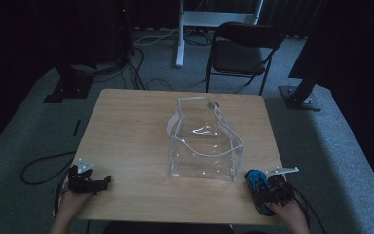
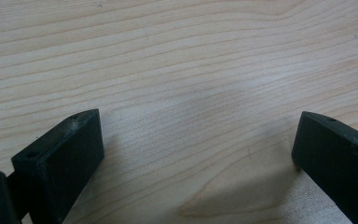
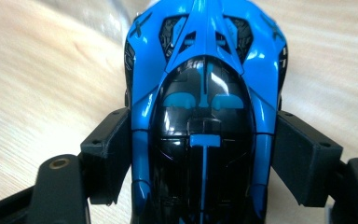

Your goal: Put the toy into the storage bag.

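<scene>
Blue toy car (image 3: 205,112) sits clamped between the right tongs (image 3: 205,154) at the frame's lower right, just beside the clear plastic bag (image 1: 204,146), which stands empty mid-table (image 1: 126,136). Left tongs (image 2: 198,154) gape wide, holding nothing, lower left.

Left hand-held gripper (image 1: 108,180) rests with jaws spread wide; right hand-held gripper (image 1: 251,176) is clamped tight.

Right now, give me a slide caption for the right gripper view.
Right gripper clamps a blue toy car by its sides above the wooden table.
</scene>
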A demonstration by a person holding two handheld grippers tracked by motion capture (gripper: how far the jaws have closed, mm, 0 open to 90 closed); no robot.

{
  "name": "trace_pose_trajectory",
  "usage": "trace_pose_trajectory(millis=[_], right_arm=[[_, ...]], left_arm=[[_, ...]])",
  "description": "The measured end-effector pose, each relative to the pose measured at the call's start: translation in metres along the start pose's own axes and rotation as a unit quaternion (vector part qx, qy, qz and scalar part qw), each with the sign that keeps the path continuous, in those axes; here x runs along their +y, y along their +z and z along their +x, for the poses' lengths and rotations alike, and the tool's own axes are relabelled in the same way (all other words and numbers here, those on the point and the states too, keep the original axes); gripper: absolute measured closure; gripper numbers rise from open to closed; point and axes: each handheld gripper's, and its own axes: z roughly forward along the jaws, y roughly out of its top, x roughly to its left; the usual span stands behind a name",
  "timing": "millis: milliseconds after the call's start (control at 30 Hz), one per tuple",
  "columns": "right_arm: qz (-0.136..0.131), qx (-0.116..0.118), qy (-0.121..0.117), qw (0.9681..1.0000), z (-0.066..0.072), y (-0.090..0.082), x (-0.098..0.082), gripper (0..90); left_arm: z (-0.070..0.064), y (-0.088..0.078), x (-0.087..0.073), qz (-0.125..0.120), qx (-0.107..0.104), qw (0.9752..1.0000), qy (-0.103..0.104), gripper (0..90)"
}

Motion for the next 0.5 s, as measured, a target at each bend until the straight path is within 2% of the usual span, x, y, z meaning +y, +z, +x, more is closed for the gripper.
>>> trace_pose_trajectory(millis=[333, 500], right_arm=[[-0.049, -0.005, 0.003, 0.9988, -0.004, -0.023, 0.017, 26.3], [-0.066, -0.012, -0.005, 0.9977, -0.003, -0.033, 0.028, 26.3]], left_arm=[[0.000, 0.000, 0.000, 0.000, 0.000, 1.0000, 0.000, 2.6], [0.000, 0.001, 0.000, 0.000, 0.001, 1.0000, -0.001, 2.6]])
